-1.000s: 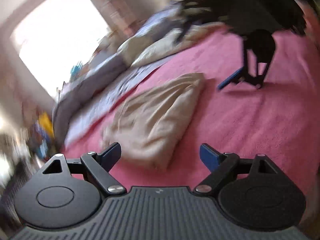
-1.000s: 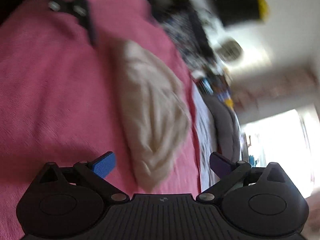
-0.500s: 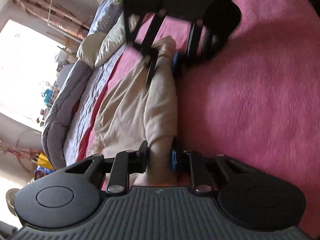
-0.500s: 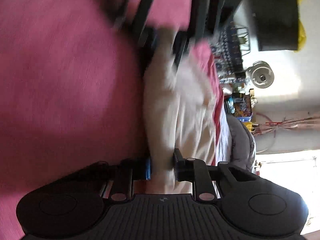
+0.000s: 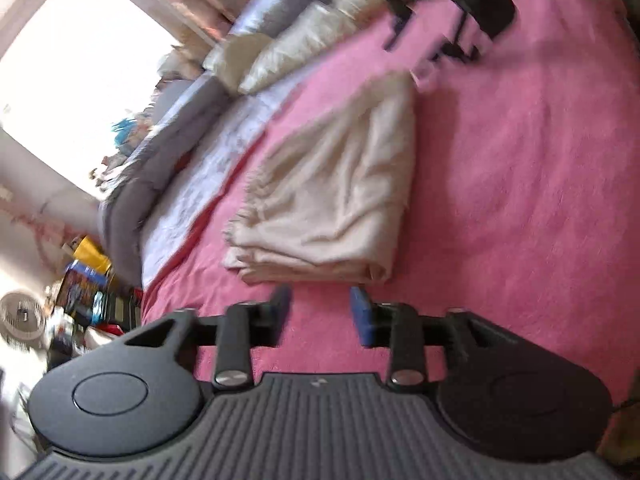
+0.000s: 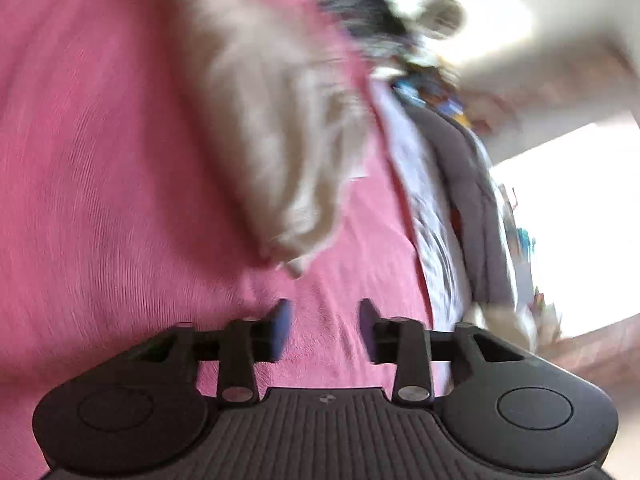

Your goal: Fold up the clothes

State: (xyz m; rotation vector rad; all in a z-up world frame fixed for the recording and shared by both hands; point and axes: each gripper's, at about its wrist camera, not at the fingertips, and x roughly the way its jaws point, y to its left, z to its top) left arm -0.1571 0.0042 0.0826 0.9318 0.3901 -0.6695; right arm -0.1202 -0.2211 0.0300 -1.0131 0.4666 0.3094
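My left gripper (image 5: 320,312) and right gripper (image 6: 325,328), jaws opening and empty, hang just short of the folded cream garment (image 5: 336,188), which lies flat on the pink bedspread (image 5: 520,180), released so the fold settles.

Bright window (image 5: 76,76) lights a pink-covered bed (image 5: 520,180) with grey quilt (image 5: 132,208).

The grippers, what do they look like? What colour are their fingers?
Both look alike. The left gripper and the right gripper each have a black body with a ribbed grey middle plate bearing a tiny logo, two round black discs at the sides, silver rivets on the black finger arms, and blue pads on the fingertips. No cables or sleeves show.
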